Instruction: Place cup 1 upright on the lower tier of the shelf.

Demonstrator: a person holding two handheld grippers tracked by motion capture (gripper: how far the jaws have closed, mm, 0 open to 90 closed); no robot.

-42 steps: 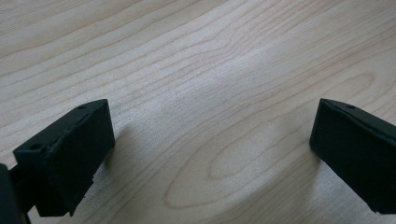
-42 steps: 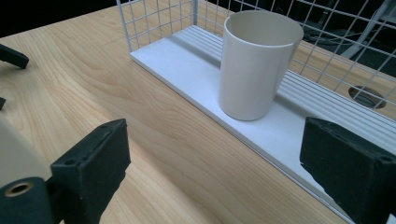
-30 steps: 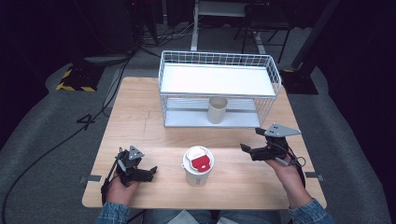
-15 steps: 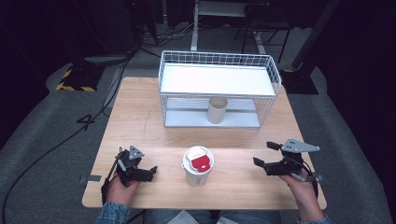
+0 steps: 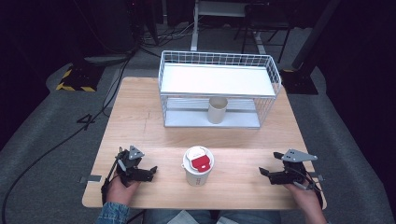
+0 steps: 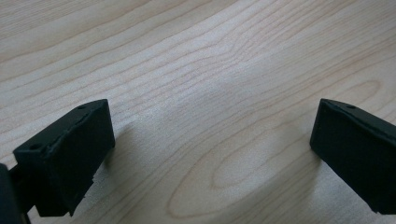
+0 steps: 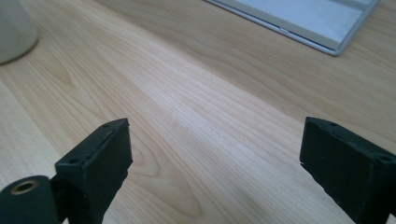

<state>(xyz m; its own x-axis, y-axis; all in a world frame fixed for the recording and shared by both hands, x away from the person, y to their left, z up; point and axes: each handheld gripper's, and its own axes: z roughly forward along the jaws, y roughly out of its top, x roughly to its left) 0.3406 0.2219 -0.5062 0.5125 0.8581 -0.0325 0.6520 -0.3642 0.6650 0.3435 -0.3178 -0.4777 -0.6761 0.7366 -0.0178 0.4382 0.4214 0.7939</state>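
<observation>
The right gripper [image 5: 267, 173] has dropped beside the lidded cup [image 5: 198, 165], wire rack [image 5: 219, 88] beyond.

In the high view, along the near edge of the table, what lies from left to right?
Left hand-held gripper → lidded paper cup with a red label → right hand-held gripper, all spaced apart on the wooden table.

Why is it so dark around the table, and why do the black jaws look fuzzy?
High view: light falls on the pale wooden table alone, so the floor behind the white wire basket shelf goes black. Left gripper view and right gripper view: the camera sits close to the jaws, so their edges blur, and soft shadows lie on the wood beside them.
</observation>
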